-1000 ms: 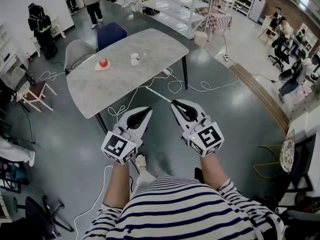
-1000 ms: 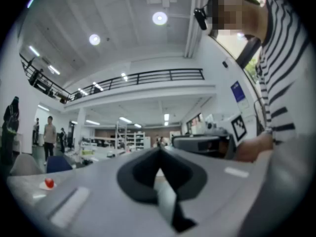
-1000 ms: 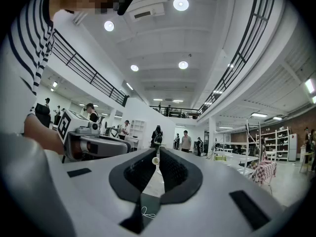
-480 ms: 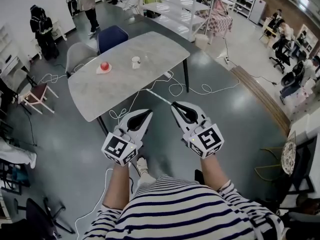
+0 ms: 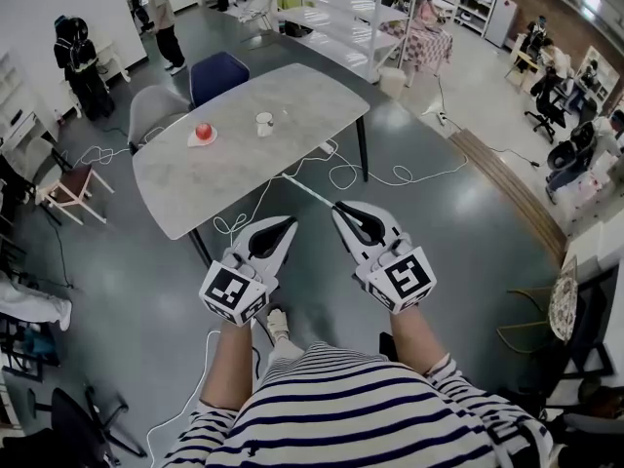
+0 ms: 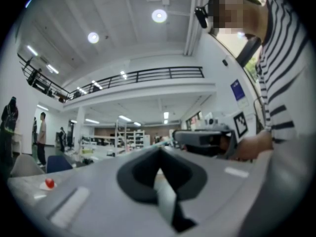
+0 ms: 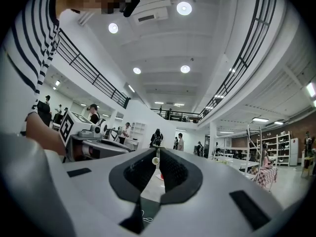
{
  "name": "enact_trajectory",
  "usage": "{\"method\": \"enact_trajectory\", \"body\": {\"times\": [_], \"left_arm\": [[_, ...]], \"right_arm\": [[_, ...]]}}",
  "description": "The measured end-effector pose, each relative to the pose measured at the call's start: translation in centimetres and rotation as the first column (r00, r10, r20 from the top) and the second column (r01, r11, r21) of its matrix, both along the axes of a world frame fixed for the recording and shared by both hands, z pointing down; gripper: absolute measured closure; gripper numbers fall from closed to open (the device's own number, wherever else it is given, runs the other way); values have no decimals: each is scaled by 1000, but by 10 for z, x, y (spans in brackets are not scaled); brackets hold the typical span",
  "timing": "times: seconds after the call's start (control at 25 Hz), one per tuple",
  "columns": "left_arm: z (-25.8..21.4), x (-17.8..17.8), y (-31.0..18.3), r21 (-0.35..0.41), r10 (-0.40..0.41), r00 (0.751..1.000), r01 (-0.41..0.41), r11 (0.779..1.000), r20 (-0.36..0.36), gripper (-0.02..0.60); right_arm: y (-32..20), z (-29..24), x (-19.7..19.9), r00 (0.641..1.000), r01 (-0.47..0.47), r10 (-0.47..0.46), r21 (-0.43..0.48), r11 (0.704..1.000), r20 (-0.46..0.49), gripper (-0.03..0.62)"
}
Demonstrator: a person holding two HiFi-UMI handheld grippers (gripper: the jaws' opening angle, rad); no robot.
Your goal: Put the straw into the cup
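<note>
A small white cup [image 5: 263, 123] stands on the grey marble table [image 5: 244, 169], well ahead of both grippers. My right gripper [image 5: 337, 206] is shut on a thin pale straw [image 5: 310, 190] that juts forward and left from its tips, over the floor and short of the table edge. In the right gripper view the straw's round end [image 7: 155, 160] shows between the closed pads of that gripper [image 7: 156, 166]. My left gripper [image 5: 291, 223] is held beside it, shut with nothing in it; its jaws [image 6: 159, 174] meet in the left gripper view.
A red ball-like thing on a small plate [image 5: 203, 132] lies left of the cup. A blue chair [image 5: 216, 71] and a grey chair [image 5: 156, 100] stand at the table's far side. White cables [image 5: 375, 172] trail over the floor. People stand in the background.
Both grippers have edged slightly forward toward the table, the straw still held in the right one. A person at the back has walked left.
</note>
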State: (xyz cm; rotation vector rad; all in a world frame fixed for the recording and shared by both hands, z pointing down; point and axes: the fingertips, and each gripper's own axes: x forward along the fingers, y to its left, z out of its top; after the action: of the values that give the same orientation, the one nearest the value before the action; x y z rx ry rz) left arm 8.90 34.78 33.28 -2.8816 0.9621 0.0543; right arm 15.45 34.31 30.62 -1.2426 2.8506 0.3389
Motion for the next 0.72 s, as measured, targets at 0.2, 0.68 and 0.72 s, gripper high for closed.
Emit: {"method": "enact_trajectory", "body": {"times": [0.2, 0.68, 0.72], "left_arm": [[4, -3, 1, -6, -1, 1000, 1, 1000, -5, 575], [9, -27, -31, -14, -12, 1000, 12, 1000, -17, 575], [8, -30, -36, -14, -11, 1000, 11, 1000, -19, 575]], "right_arm": [[-1, 0, -2, 1000, -6, 6, -3, 1000, 7, 571], [-34, 4, -20, 1000, -26, 26, -11, 1000, -11, 571], [-39, 4, -23, 1000, -26, 26, -11, 1000, -12, 570]]}}
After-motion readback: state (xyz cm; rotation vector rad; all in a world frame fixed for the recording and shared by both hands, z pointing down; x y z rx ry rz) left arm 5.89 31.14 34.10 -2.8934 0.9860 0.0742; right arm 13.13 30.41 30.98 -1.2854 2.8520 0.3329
